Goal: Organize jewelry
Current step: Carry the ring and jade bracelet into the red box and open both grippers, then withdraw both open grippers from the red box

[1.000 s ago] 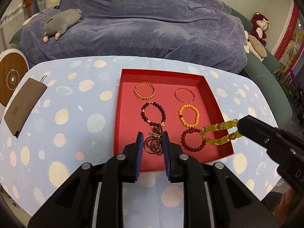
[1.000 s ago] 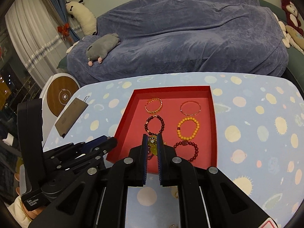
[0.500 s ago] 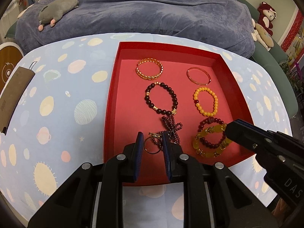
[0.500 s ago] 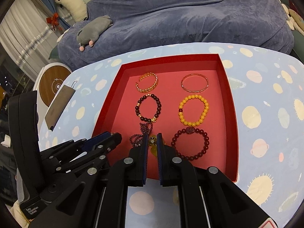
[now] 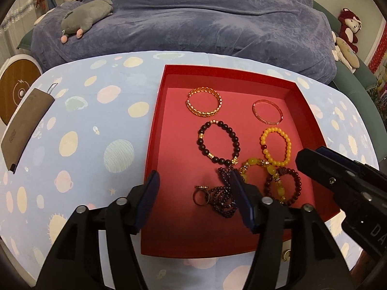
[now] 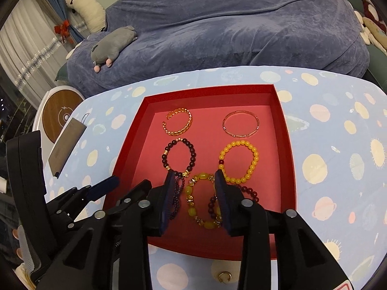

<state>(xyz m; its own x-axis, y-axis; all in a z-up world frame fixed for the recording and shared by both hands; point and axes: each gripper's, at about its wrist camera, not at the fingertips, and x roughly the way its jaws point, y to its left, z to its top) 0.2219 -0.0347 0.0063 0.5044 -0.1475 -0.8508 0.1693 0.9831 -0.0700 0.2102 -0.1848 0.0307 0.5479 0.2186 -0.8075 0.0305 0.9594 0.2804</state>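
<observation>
A red tray (image 5: 154,130) (image 6: 125,149) on the spotted tablecloth holds several bracelets. My left gripper (image 5: 194,189) hovers over the tray's near left part with its jaws opening. A purple bead strand (image 5: 223,204) with a ring lies loose on the tray floor between them. My right gripper (image 6: 196,189) is just to its right, jaws also opening. A yellow-green bracelet (image 6: 202,176) (image 5: 251,162) lies flat between them, overlapping a dark red bead bracelet (image 6: 251,193). Farther back lie a gold chain bracelet (image 5: 204,105), a clear bangle (image 5: 267,112), a dark bead bracelet (image 5: 219,142) and a yellow bead bracelet (image 5: 275,146).
A small gold ring (image 6: 225,276) lies on the tablecloth just in front of the tray. A brown case (image 5: 21,125) rests near the table's left edge. Behind the table a blue-covered sofa carries a grey plush toy (image 5: 84,19).
Both grippers came down over the tray and opened. The purple strand and the yellow-green bracelet, gripped before, now lie loose on the tray floor.
</observation>
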